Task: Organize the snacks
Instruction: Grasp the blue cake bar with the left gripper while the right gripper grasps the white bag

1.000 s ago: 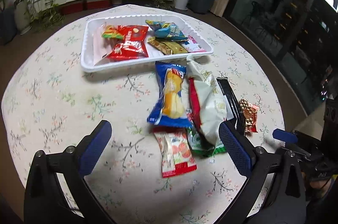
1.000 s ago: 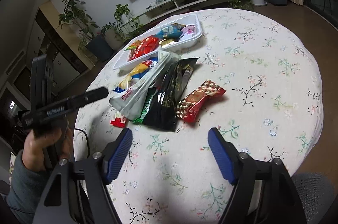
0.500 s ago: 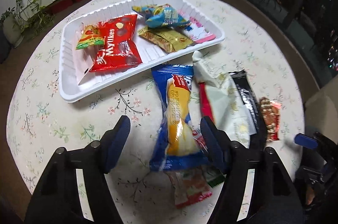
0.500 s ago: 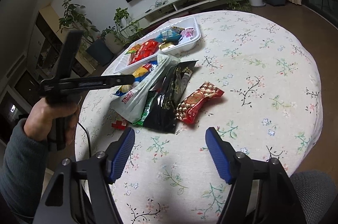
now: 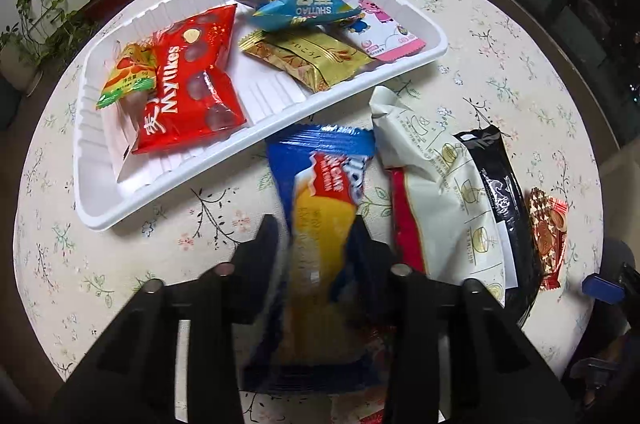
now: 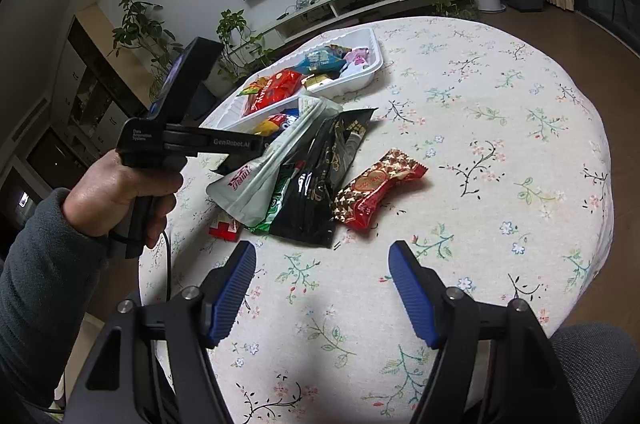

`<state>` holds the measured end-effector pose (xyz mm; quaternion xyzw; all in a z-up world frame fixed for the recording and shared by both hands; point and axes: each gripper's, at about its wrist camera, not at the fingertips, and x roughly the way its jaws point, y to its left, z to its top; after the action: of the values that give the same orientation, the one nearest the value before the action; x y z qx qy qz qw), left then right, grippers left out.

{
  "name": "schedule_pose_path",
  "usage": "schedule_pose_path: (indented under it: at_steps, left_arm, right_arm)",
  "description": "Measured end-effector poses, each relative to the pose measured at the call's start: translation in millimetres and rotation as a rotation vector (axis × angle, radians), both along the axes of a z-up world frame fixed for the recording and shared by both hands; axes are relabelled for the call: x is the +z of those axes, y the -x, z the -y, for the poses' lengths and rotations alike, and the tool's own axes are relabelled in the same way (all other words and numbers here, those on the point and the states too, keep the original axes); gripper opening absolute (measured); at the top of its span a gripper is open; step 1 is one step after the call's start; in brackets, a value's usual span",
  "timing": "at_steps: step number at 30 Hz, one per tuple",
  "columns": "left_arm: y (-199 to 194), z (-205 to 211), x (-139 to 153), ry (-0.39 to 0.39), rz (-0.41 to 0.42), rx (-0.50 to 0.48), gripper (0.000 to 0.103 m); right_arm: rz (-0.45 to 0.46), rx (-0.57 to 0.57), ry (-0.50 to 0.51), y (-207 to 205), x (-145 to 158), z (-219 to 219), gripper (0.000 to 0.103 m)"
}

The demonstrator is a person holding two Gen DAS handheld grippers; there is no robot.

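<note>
My left gripper [image 5: 314, 236] points steeply down and its jaws are closing; both fingers press the sides of a blue and yellow cake packet [image 5: 320, 175] just in front of the white tray [image 5: 272, 91]. To its right lie a white pouch [image 5: 440, 191], a black packet [image 5: 500, 191] and a red-brown chocolate [image 5: 550, 232]. My right gripper [image 6: 322, 260] hovers open over bare cloth, short of the chocolate [image 6: 376, 183] and black packet [image 6: 320, 183]. In the right wrist view the white pouch [image 6: 264, 175] hides the left fingertips.
The tray [image 6: 372, 67] holds a red bag [image 5: 188, 83], a blue bag [image 5: 296, 3], a gold bar [image 5: 308, 59] and a pink packet [image 5: 380, 27]. A small red packet [image 6: 224, 228] and a green one [image 6: 276, 207] lie under the pile. A hand [image 6: 120, 191] grips the left tool.
The left gripper moved forward and down over the snack pile toward the tray, and its jaws narrowed from wide open onto the blue cake packet. The right gripper kept still.
</note>
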<state>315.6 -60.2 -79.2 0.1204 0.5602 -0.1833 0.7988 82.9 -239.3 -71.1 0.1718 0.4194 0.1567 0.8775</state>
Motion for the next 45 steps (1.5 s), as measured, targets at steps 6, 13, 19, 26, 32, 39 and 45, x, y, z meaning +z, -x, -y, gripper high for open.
schedule_pose_path:
  at_steps: [6, 13, 19, 26, 32, 39, 45]
  left_arm:
    - [5, 12, 0, 0.004, 0.008, -0.057, 0.023]
    - [23, -18, 6, 0.113, 0.030, -0.012, 0.022]
    - [55, -63, 24, 0.249, 0.081, 0.094, 0.022]
    - [116, -113, 34, 0.401, 0.125, 0.203, 0.022]
    - [160, -130, 21, 0.468, 0.112, 0.238, 0.022]
    - [173, -133, 19, 0.505, 0.125, 0.242, 0.022]
    - [173, -140, 16, 0.533, 0.122, 0.251, 0.022]
  right_arm:
    - [-0.001, 0.012, 0.009, 0, 0, -4, 0.068]
    - [-0.003, 0.002, 0.015, -1, 3, -2, 0.063]
    - [0.008, -0.009, 0.036, -16, 18, -1, 0.058]
    - [-0.063, 0.006, 0.130, -66, 25, -16, 0.045]
    - [-0.135, 0.054, -0.012, -97, 29, -36, 0.045]
    - [-0.261, 0.068, 0.104, -130, 16, -73, 0.045]
    - [-0.324, 0.058, 0.198, -160, -1, -88, 0.044]
